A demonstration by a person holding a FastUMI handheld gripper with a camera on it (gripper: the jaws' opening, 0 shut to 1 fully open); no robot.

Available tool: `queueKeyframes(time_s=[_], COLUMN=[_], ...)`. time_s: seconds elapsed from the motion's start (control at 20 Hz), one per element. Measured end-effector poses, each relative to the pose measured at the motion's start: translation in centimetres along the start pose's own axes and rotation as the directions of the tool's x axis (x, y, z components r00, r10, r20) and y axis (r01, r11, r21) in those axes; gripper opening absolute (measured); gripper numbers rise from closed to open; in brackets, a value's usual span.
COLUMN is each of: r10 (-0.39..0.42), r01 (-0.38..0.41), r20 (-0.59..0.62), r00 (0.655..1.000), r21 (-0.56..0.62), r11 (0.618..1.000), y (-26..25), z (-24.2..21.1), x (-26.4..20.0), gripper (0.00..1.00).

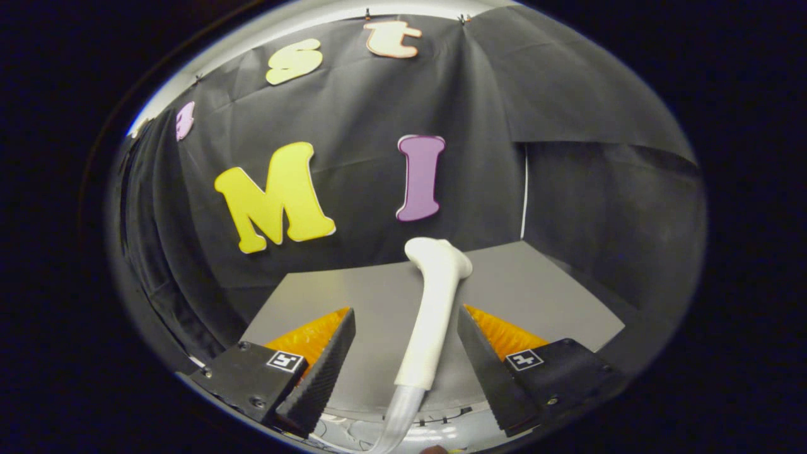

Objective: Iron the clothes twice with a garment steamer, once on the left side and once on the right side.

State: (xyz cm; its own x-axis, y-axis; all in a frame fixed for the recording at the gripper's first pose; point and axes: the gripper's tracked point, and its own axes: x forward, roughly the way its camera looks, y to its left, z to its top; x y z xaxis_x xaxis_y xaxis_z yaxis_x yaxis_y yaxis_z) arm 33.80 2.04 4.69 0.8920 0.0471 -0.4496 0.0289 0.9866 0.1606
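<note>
In the gripper view, the gripper is standing with its jaws wide apart, and neither finger is touching anything. The white garment steamer is standing between the two fingers, its handle rising from a clear hose below and its bent head tipping just beyond the fingertips. Both ribbed pads are sitting apart from the steamer handle, one on either side of it. Behind the steamer, the grey bench is lying bare, and the black cloth wall is hanging beyond the steamer's head. No clothes are visible near the steamer. Judging by this, the task is only beginning: the steamer is not yet gripped, and both the left-side and right-side passes are left to do.
</note>
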Motion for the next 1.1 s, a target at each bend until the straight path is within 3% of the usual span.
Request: queueKeyframes(time_s=[0.55,0.8,0.85,0.95,1.1], r10=[-0.016,-0.067,-0.071,-0.084,-0.076], r01=[0.038,0.087,0.097,0.122,0.117], r20=[-0.224,-0.204,-0.21,-0.223,-0.218], r00=[0.974,0.977,0.975,0.971,0.973], r21=[0.098,0.091,0.114,0.162,0.18], r11=[0.994,0.992,0.989,0.979,0.977], y=[-1.0,-2.0,-2.2,-1.9,-1.8], z=[-3.7,-3.0,-3.3,-3.0,-2.9], x=[4.2,5.3,5.5,5.2,5.1], gripper=[0.69,0.59,0.5,0.43,0.39])
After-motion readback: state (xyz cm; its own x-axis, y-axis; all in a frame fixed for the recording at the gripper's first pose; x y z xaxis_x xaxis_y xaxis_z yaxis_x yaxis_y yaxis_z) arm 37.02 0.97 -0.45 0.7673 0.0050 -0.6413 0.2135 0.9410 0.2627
